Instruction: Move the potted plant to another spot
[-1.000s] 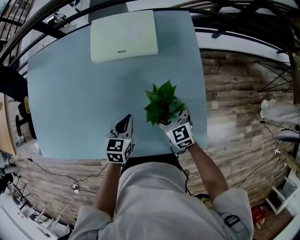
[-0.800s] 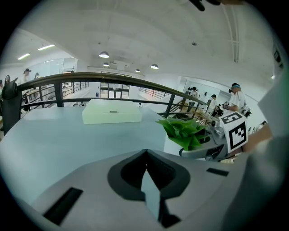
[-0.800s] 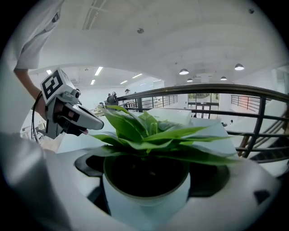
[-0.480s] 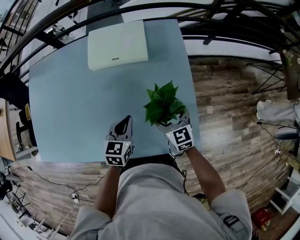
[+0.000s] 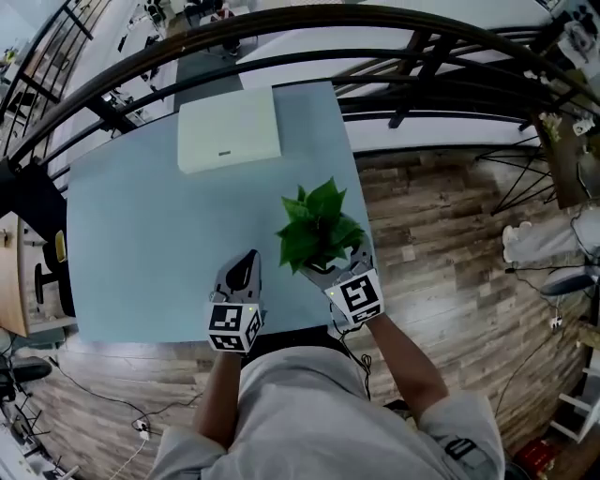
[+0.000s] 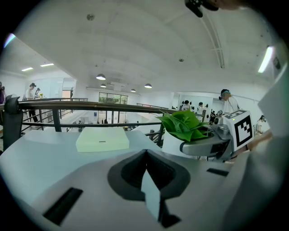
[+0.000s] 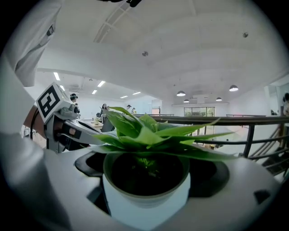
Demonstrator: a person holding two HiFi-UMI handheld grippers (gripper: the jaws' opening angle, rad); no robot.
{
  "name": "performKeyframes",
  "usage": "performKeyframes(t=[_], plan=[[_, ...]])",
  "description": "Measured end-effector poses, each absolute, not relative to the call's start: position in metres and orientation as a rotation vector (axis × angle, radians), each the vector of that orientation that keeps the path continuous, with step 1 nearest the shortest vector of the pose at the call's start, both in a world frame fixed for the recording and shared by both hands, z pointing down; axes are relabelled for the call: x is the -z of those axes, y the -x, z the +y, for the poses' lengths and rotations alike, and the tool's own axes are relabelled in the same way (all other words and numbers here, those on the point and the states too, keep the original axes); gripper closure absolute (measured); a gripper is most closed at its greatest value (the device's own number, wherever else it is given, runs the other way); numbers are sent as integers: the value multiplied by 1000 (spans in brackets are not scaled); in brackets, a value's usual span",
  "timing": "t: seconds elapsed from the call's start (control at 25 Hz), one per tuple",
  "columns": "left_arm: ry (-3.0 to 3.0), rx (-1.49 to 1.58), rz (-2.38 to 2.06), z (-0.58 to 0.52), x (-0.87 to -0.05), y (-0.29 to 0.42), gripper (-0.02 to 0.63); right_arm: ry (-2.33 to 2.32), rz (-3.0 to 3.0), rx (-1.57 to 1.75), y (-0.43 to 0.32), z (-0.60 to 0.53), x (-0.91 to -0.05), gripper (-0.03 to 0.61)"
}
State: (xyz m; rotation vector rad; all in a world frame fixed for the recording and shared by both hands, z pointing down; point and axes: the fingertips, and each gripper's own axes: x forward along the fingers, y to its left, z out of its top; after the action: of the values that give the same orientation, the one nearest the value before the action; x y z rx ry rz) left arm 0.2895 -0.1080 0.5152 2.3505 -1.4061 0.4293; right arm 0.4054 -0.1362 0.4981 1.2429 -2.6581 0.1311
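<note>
Within the right tongs (image 5: 328,270) sits the potted plant (image 7: 146,180).

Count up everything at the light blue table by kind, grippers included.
Potted plant: 1, held in the right gripper
Pale green box: 1
Grippers: 2, the right one and the left gripper, which is shut and empty
Total: 4

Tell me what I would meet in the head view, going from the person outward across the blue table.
left gripper → potted plant → pale flat box → dark railing
</note>
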Motion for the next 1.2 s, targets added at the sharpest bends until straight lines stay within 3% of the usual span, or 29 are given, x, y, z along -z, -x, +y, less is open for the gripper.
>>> performKeyframes(t=[0.64,1.2], plan=[[-2193,-291,-1715,-41,-475,-218,601,-984,-2820,-41,-335,-91,-464,35],[-2064,-196,-1929,38,-453,-82,601,-813,-2894,5,-207,-41,-438,35]])
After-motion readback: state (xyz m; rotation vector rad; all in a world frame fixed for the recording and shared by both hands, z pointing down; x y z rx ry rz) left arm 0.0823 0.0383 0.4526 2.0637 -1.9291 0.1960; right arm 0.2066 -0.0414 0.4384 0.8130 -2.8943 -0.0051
